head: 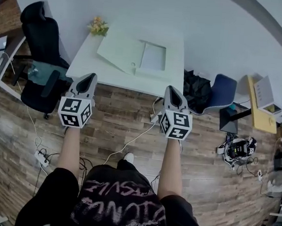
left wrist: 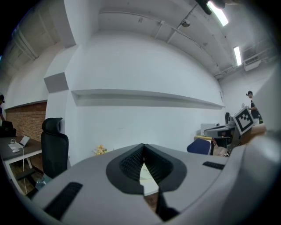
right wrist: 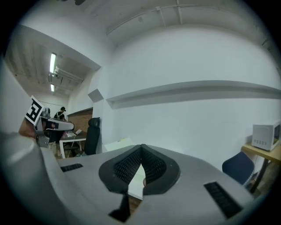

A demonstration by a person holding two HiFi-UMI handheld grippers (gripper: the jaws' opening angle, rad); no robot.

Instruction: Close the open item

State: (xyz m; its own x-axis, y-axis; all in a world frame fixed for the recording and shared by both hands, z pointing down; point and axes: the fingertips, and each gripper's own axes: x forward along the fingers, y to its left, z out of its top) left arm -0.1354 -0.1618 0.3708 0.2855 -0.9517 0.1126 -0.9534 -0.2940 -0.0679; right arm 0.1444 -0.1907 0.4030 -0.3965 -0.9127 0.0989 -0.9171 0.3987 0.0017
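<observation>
My tally of the room, kind by kind.

I am working two grippers, the left gripper (head: 89, 76) and the right gripper (head: 172, 88), with two marker cubes (head: 75, 112), one on each. Ahead I count one white table (head: 86, 62) carrying one open white case (head: 131, 54) and one bunch of flowers (head: 97, 26). I also count one black office chair (head: 40, 28), one blue chair (head: 223, 89), one black bag (head: 195, 90), one yellow cabinet (head: 260, 114) and one power strip (head: 42, 159). The left gripper view shows two ceiling light strips (left wrist: 218, 12).

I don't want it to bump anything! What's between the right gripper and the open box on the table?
Nothing but bare white table, seen in the head view, between the right gripper and the open box.
</observation>
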